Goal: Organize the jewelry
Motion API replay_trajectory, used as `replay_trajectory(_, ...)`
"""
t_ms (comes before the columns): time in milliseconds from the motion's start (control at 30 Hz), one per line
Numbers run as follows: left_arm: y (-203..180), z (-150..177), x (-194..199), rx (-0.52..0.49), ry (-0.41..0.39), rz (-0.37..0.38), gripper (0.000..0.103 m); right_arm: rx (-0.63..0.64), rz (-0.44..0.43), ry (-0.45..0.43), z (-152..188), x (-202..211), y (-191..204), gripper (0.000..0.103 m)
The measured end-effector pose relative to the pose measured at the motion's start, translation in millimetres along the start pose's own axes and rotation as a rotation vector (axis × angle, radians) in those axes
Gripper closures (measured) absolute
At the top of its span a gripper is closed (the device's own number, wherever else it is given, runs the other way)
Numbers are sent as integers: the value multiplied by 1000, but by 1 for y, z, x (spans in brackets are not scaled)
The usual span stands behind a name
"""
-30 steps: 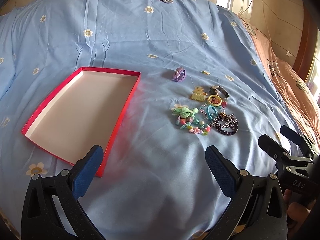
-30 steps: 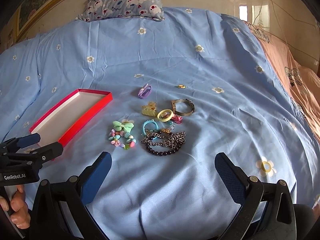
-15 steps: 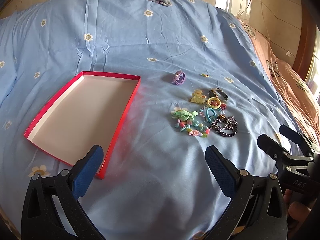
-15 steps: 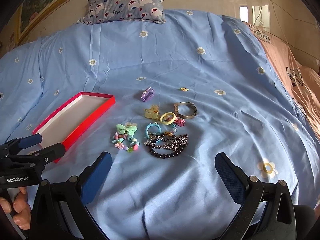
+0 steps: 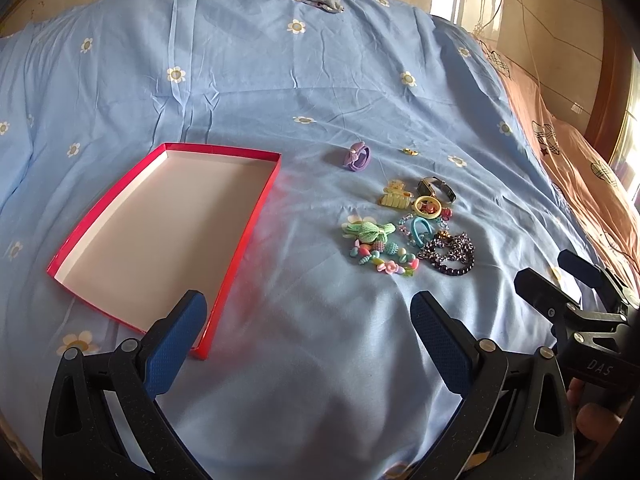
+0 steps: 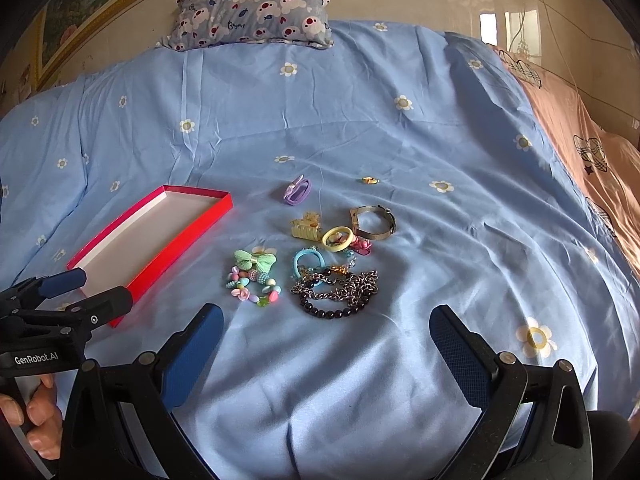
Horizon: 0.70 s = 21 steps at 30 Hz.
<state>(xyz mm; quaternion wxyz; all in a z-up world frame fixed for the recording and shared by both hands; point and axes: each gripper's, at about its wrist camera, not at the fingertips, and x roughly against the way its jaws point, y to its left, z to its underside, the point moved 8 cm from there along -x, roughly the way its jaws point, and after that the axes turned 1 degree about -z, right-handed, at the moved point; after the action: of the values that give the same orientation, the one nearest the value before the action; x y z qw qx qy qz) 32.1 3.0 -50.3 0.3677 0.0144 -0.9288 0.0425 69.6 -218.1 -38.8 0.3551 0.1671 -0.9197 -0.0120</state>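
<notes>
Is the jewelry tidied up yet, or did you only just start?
Only just starting. Nothing is done: the red box is bare inside. Nothing is in hand: the left gripper and right gripper are both open above the blue sheet. Left to do: all of it, like the bead bracelet, chain necklace and purple hair tie.

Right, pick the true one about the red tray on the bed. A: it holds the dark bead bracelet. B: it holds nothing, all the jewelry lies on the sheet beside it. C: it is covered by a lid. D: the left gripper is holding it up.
B: the red tray shows only its bare pale floor, while the jewelry, like the dark bead bracelet and green bow, lies on the blue sheet beside it.
</notes>
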Motion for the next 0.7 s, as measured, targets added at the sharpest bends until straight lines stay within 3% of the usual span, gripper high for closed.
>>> replay_trajectory(700, -1, 1, -11, 4, 36, 21, 1, -13, -4, 11, 3, -5, -5, 0)
